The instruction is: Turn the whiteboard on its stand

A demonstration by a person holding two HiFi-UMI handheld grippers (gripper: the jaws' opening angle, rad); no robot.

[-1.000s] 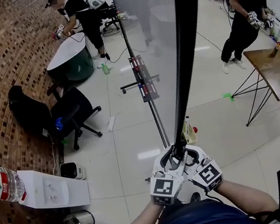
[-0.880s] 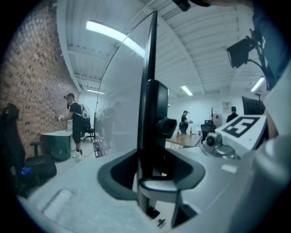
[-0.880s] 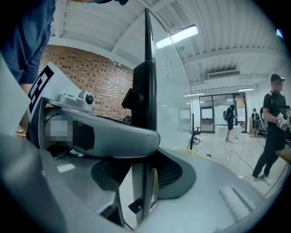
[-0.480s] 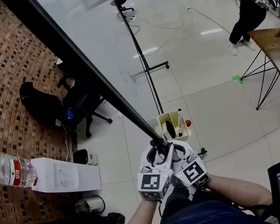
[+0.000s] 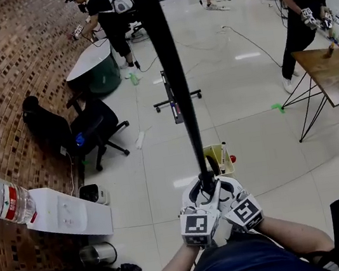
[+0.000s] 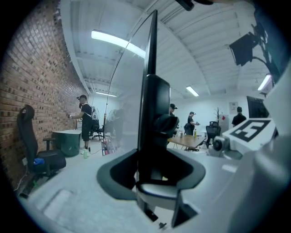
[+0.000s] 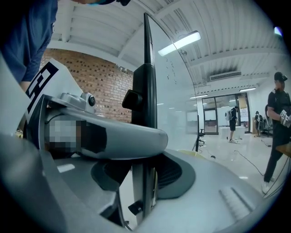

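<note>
- My left tool (image 5: 201,190) has just been closing and clamps the whiteboard's (image 5: 173,79) black edge.
- My right tool (image 5: 220,187), just beside it, grips the same edge.
- The whiteboard stands upright, edge-on before me.

Head view from above, steeply down, left gripper (image 5: 198,192) and right gripper (image 5: 225,186) near, floor far, each gripper view close along its own jaws, roughly level, all three sharing the whiteboard (image 5: 168,67) edge
</note>
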